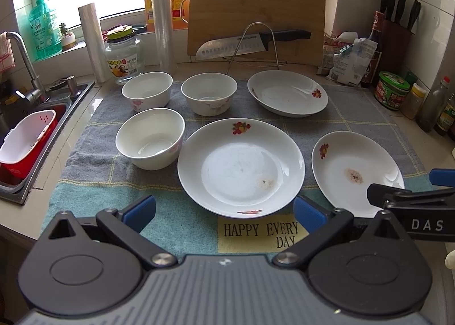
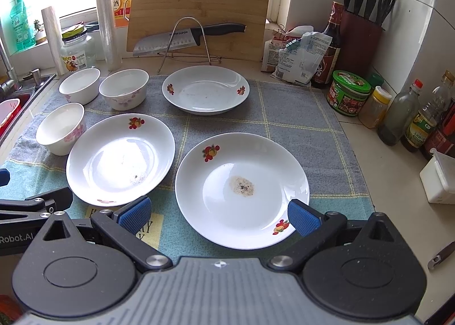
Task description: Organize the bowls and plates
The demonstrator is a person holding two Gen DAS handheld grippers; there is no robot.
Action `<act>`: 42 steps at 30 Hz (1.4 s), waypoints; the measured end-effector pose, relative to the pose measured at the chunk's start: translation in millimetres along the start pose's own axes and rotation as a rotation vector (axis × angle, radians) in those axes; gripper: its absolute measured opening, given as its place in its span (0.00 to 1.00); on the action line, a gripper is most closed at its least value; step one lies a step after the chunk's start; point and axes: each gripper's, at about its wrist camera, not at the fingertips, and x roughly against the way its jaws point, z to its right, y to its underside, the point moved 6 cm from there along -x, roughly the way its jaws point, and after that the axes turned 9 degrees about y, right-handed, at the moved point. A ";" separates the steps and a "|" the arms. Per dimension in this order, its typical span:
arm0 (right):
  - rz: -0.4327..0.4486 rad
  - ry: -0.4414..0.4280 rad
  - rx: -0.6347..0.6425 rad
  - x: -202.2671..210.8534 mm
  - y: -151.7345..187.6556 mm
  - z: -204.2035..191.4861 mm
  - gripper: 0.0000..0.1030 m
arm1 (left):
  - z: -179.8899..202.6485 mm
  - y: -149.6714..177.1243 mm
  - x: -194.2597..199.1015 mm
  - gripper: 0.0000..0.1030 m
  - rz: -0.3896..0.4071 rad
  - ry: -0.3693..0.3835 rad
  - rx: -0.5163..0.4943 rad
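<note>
Nothing has been gathered yet: three plates and three bowls lie apart on the checked cloth that covers the counter, so by my reading the sorting is at its very start. The left gripper hangs over the cloth's near edge with its jaws wide and empty, facing the middle plate. The right gripper has its jaws wide too, holding nothing, with the near rim of the stained plate lying between its blue pads. The far plate sits toward the back in front of the knife stand, and the three bowls cluster at the left, near the sink. The likely next move is to take one plate by its rim and set it on another; that calls for sliding one pad under the low edge, closing firmly on slippery glaze, and lifting level.
</note>
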 end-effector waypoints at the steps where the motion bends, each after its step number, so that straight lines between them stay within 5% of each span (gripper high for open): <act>1: 0.002 0.001 0.000 0.0 0.2 0.0 1.00 | 0.4 -0.4 0.2 0.99 0.000 0.000 0.001; 42: 0.020 0.002 0.009 0.5 -4.0 4.2 1.00 | 4.4 -1.8 -0.8 0.99 0.003 0.003 0.009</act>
